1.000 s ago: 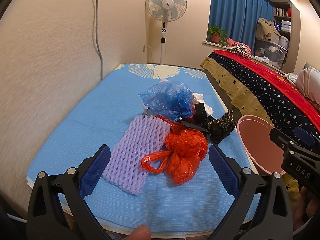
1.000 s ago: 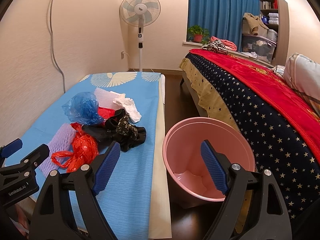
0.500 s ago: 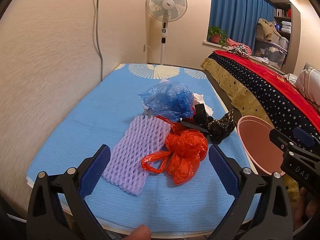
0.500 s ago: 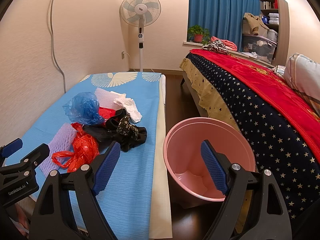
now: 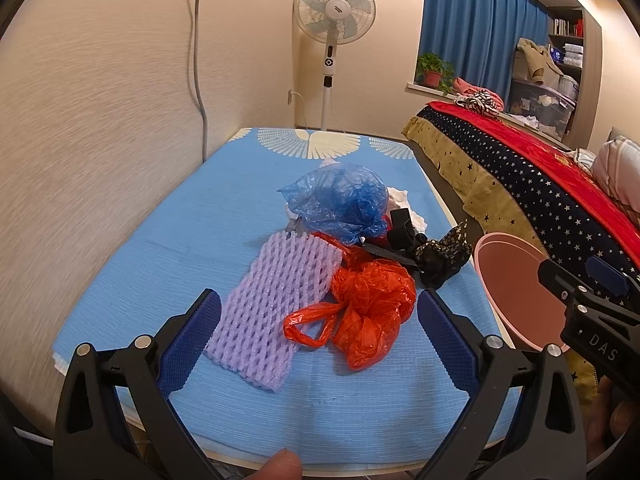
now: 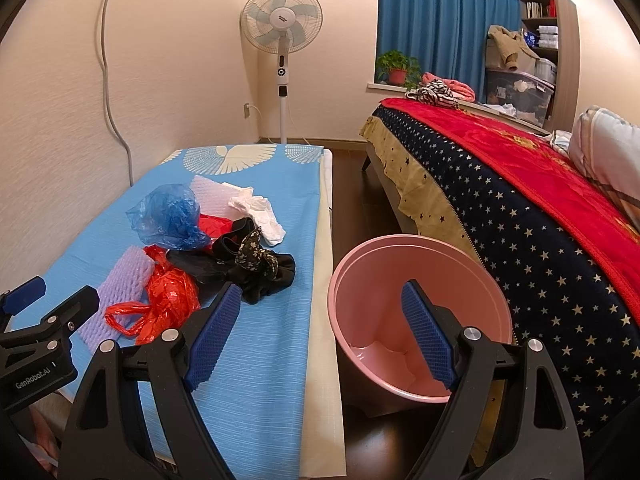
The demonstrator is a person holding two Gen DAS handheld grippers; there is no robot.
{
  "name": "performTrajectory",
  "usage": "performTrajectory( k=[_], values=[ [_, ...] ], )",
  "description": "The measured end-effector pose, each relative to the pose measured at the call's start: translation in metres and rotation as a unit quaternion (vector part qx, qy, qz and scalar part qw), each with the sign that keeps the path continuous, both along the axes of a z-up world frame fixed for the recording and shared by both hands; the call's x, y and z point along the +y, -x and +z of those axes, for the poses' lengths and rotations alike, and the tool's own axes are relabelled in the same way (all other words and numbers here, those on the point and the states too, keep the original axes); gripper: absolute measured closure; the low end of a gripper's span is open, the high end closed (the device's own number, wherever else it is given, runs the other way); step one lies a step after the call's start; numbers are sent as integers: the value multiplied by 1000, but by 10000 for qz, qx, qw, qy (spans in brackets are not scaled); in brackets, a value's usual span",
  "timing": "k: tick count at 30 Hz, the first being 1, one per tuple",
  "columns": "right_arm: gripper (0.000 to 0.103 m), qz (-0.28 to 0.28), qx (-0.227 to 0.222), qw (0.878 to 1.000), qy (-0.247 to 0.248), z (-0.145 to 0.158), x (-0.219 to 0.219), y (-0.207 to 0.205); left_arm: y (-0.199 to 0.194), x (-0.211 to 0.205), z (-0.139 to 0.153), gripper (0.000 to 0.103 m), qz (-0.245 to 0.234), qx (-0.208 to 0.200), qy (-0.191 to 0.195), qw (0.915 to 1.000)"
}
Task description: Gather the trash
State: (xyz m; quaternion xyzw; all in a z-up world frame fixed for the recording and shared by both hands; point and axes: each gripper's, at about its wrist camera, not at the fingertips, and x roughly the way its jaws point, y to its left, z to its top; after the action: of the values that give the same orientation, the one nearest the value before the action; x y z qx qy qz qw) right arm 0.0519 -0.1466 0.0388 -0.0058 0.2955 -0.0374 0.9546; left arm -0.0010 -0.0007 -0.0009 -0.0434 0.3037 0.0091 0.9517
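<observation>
Left wrist view: your left gripper point(image 5: 318, 322) hangs low over the near end of the blue tabletop point(image 5: 168, 240), jaws spread wide, nothing between them. Framed btwn the pads: the purple foam net point(image 5: 280, 304) lying flat, and the red plastic bag point(image 5: 366, 308) touching its right edge, handles toward you. Behind those, the blue plastic bag point(image 5: 340, 204), crumpled, sits partly on the net's far end. Black cloth w/ floral print point(image 5: 440, 254) is just right of the red bag, near the tabletop's right edge. White crumpled paper point(image 5: 400, 200) peeks out behind the blue bag. Pink bin point(image 5: 508, 280) is off the tabletop's right side; your right gripper shows in front of it.

Right wrist view: your right gripper point(image 6: 322, 326) is also released, jaws wide, empty. It hovers over the gap btwn tabletop and bin; right pad overlaps the pink bin point(image 6: 460, 276), which stands on the dark floor point(image 6: 356, 200) btwn the tabletop and the bed point(image 6: 520, 208). All trash is on the tabletop; what shows of the bin's inside looks bare.

Bkgd: standing fan point(image 6: 282, 24) by the far wall, blue curtain point(image 6: 444, 28), potted plant point(image 6: 396, 66) on the sill.
</observation>
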Motion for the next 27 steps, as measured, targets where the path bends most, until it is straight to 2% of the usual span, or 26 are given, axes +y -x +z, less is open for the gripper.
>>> performTrajectory(
  k=[11,14,18,23,27],
  values=[
    [22,52,6,9998,-196,-1,-7,-3,-3,3,1,8,-7,36,136,9999],
    [33,126,39,9991,-408,0,-11,-7,-4,3,0,10,-84,16,241,9997],
    [46,180,101,9979,-609,-2,-17,-10,-14,-3,-6,24,-304,116,337,9989],
    [47,233,79,9966,-782,-2,-22,-15,-30,-23,-17,26,-563,211,224,9979],
    [46,289,53,9957,-884,-2,-22,-23,-42,-30,-28,26,-536,321,217,9978]
  ],
)
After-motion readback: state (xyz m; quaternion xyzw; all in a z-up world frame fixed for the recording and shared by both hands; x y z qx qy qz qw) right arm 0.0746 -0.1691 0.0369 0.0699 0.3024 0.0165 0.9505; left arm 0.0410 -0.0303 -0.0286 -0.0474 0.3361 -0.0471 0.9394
